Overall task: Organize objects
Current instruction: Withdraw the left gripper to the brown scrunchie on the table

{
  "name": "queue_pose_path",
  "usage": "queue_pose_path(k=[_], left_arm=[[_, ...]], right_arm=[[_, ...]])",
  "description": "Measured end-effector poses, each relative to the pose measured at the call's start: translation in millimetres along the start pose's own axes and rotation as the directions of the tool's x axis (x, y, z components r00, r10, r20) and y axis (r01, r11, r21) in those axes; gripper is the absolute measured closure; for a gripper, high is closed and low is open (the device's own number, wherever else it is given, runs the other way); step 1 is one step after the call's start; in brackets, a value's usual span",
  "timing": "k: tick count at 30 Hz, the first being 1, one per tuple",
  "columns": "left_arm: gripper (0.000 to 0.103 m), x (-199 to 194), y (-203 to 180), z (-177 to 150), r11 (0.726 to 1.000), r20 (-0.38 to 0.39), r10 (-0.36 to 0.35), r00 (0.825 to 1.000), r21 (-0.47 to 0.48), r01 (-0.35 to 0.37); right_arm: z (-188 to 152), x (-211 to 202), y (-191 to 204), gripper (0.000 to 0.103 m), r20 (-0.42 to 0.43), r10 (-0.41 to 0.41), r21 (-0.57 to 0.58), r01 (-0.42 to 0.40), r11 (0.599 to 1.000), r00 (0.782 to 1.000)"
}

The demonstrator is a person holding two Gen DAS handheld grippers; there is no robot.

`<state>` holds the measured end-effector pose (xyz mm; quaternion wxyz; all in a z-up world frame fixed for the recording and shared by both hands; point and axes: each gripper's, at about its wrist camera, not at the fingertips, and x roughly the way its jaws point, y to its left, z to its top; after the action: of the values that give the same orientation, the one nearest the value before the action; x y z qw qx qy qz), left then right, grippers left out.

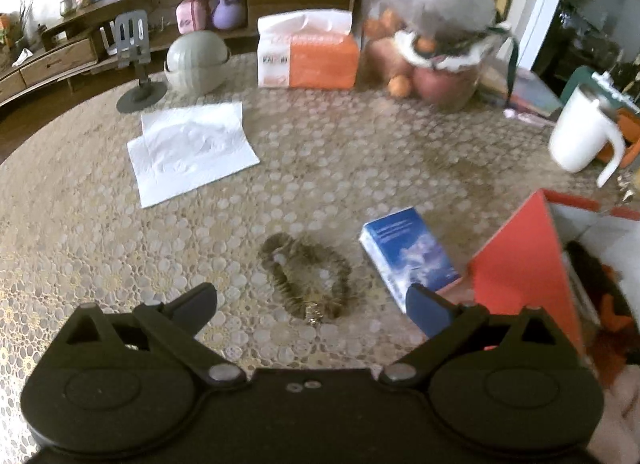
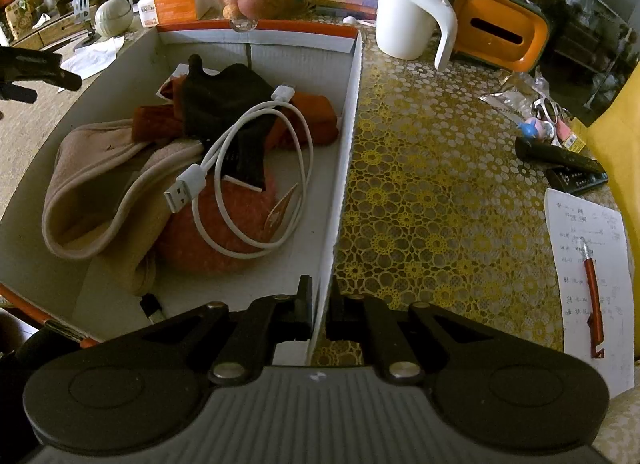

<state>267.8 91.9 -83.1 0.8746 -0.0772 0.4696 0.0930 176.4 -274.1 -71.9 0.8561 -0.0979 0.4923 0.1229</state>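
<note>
White mug beside orange tissue holder; fruit bag behind; pen on note sheet.

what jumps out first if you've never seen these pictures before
The white box packed with soft things draws the eye first: a white USB cable coiled on top of a beige cloth and orange and black pieces, with the right gripper clamped on the box wall. In the left wrist view, a brown scrunchie lies on the lace tablecloth between the open left gripper fingers, a blue book beside it.
</note>
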Motion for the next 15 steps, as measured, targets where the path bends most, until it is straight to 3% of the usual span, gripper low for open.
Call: queue_pose_path(k=[15], left_arm=[[0.01,41.8,1.9,6.3,0.999,-0.028,0.043,0.999,-0.032,-0.044]], right_arm=[[-0.1,1.3,-0.7,0.098,-0.005,0.005,0.005,-0.005,1.0,1.0]])
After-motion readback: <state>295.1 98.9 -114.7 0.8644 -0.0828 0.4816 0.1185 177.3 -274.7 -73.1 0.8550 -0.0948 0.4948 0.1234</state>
